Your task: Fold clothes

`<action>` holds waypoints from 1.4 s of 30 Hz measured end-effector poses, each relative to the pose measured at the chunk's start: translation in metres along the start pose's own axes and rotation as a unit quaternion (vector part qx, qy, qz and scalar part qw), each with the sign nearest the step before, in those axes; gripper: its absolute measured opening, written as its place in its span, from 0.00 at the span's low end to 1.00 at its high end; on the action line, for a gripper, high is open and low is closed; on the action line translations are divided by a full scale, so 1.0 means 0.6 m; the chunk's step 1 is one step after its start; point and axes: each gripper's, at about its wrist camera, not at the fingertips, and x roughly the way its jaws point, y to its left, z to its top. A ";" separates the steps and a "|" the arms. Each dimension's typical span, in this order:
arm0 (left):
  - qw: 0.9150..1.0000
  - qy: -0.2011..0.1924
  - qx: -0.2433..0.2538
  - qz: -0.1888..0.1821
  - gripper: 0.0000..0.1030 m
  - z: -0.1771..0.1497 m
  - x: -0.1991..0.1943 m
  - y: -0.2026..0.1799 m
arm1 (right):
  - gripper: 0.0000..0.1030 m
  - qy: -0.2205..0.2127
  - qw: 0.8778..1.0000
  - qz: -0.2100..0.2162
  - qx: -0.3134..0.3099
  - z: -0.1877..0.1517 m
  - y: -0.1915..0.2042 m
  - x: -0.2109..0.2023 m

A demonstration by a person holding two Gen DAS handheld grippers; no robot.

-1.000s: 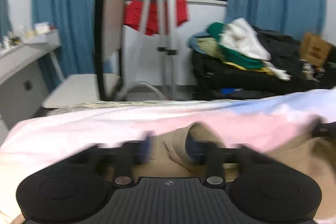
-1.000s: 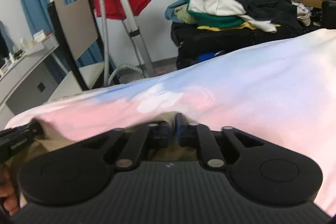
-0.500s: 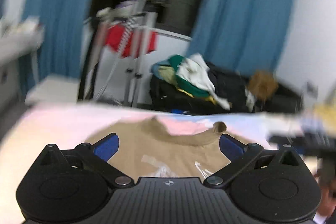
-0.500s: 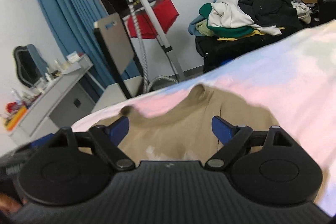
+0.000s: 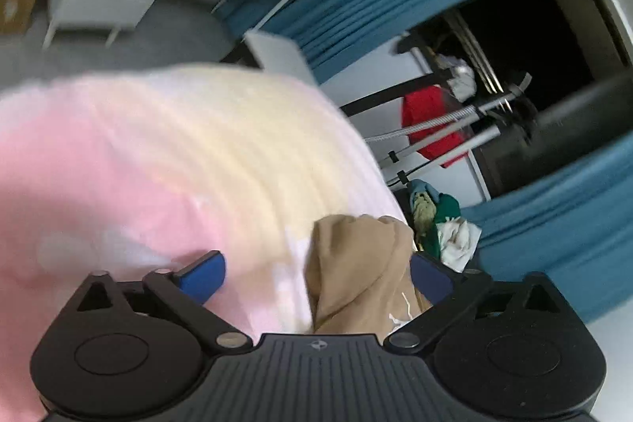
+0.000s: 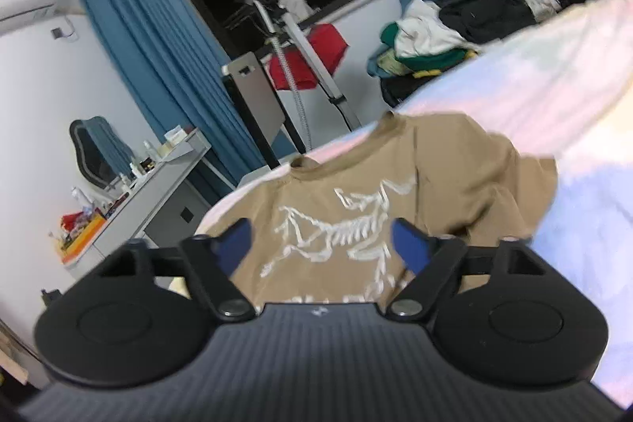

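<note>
A tan T-shirt (image 6: pixel 395 192) with a white skeleton print lies face up on the pastel pink-and-blue bedsheet (image 6: pixel 554 97), collar toward the far edge. My right gripper (image 6: pixel 322 244) is open and empty, hovering over the shirt's chest. In the tilted, blurred left wrist view, a bunched tan sleeve of the T-shirt (image 5: pixel 356 263) lies on the bedsheet (image 5: pixel 138 165). My left gripper (image 5: pixel 316 273) is open, with the sleeve between its blue fingertips (image 5: pixel 201 273), not gripped.
Beyond the bed stand a chair (image 6: pixel 253 97), a garment steamer stand (image 6: pixel 312 54) with a red cloth, a pile of clothes (image 6: pixel 435 42) on a dark sofa, blue curtains, and a cluttered grey desk (image 6: pixel 130 200) at the left.
Both grippers let go of the shirt's collar area, opened and drew back. The left gripper has since swung and rolled toward the shirt's left sleeve. The right has risen above the chest.
</note>
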 end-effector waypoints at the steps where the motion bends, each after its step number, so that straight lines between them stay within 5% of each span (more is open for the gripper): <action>1: 1.000 0.004 -0.016 -0.001 0.89 0.002 0.007 0.010 | 0.67 0.002 1.000 -0.002 0.005 -0.007 -0.008 0.002; 8: 0.999 -0.023 0.030 -0.028 0.78 0.000 0.088 0.007 | 0.65 0.055 0.997 0.009 0.052 -0.032 -0.052 0.064; 15: 0.991 0.011 0.128 -0.048 0.56 -0.014 0.192 -0.040 | 0.65 0.056 0.997 0.006 0.047 -0.032 -0.059 0.114; 19: 0.982 -0.004 0.187 -0.019 0.45 -0.045 0.209 -0.067 | 0.65 0.045 0.998 -0.024 0.032 -0.021 -0.075 0.133; 21: 0.975 -0.011 0.222 0.013 0.18 -0.058 0.216 -0.089 | 0.65 0.034 0.998 -0.049 0.025 -0.011 -0.085 0.135; 22: 0.972 -0.010 0.232 0.024 0.13 -0.062 0.218 -0.105 | 0.65 0.029 0.997 -0.062 0.021 -0.006 -0.090 0.137; 25: 0.960 -0.020 0.273 0.049 0.10 -0.079 0.220 -0.160 | 0.65 0.019 0.996 -0.071 0.040 0.004 -0.109 0.124; 30: 0.904 -0.050 0.418 0.072 0.09 -0.163 0.226 -0.297 | 0.65 0.002 0.996 -0.077 0.053 0.017 -0.122 0.090; 33: 0.857 -0.039 0.513 0.045 0.09 -0.249 0.233 -0.367 | 0.65 -0.009 0.995 -0.082 0.063 0.024 -0.134 0.080; 35: 0.833 -0.013 0.553 0.015 0.09 -0.305 0.243 -0.398 | 0.65 -0.013 0.994 -0.082 0.073 0.025 -0.145 0.074; 39: 0.792 0.048 0.608 -0.031 0.18 -0.417 0.252 -0.409 | 0.65 -0.017 0.992 -0.083 0.093 0.029 -0.168 0.069; 42: 0.772 0.084 0.626 -0.070 0.30 -0.467 0.245 -0.393 | 0.65 -0.014 0.991 -0.086 0.106 0.027 -0.179 0.066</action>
